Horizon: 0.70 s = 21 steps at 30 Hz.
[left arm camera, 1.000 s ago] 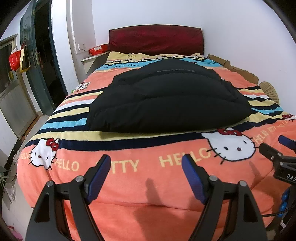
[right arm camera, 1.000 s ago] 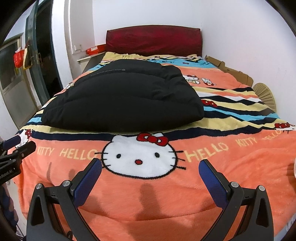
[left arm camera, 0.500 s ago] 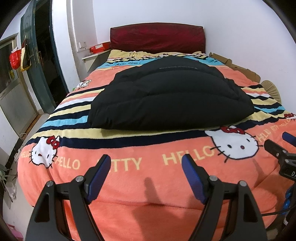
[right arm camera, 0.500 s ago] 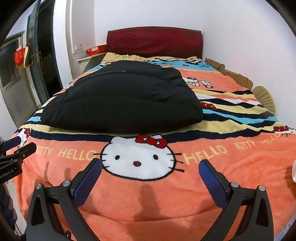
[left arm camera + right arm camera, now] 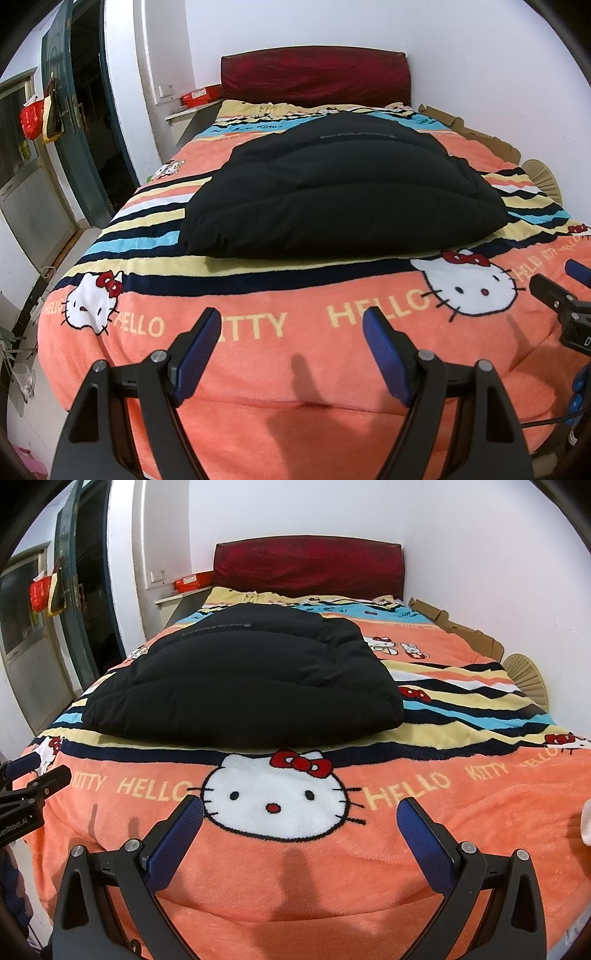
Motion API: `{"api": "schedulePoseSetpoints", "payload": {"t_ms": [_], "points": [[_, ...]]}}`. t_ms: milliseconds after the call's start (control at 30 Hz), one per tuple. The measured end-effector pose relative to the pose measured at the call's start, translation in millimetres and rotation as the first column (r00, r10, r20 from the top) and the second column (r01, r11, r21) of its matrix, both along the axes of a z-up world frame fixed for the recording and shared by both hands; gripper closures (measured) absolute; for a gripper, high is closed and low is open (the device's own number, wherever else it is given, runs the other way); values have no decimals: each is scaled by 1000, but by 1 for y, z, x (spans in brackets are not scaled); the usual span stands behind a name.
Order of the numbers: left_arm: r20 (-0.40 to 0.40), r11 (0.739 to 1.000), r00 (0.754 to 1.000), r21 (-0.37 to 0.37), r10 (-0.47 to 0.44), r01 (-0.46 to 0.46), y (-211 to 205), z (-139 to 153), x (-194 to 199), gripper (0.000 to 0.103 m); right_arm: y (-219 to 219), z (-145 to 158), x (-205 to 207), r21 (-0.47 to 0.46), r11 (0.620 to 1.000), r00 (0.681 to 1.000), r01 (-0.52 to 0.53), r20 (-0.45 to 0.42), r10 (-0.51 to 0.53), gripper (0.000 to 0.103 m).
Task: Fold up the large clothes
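A black padded jacket [image 5: 343, 195] lies folded into a thick pad on the bed's middle; it also shows in the right wrist view [image 5: 243, 679]. My left gripper [image 5: 291, 325] is open and empty, held above the bed's foot, well short of the jacket. My right gripper [image 5: 301, 812] is open and empty, over the white cat face on the blanket, also short of the jacket. Each gripper shows at the edge of the other's view: the right one [image 5: 557, 291] and the left one [image 5: 33, 771].
The bed has an orange striped Hello Kitty blanket [image 5: 258, 369] and a dark red headboard [image 5: 314, 75]. Cardboard [image 5: 458, 627] and a fan [image 5: 524, 672] lie along the right wall. A door [image 5: 70, 122] stands left, beside a shelf with a red box [image 5: 199, 98].
Both grippers have risen and moved slightly back, so the bed sits lower in both views. The jacket has not moved. Both grippers stay open.
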State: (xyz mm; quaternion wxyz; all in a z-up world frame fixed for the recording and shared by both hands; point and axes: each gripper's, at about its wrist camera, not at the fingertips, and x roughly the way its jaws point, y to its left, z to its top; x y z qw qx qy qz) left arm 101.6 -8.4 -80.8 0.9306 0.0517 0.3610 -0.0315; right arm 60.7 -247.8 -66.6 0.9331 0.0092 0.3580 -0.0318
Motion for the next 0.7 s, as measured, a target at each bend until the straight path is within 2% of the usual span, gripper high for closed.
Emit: {"api": "schedulePoseSetpoints", "payload": {"t_ms": [700], "points": [[14,1000,1000,13,-6,5,-1,7,-4,25,1,4,-1,-1,1000,1000,-4,7,4,0]]}}
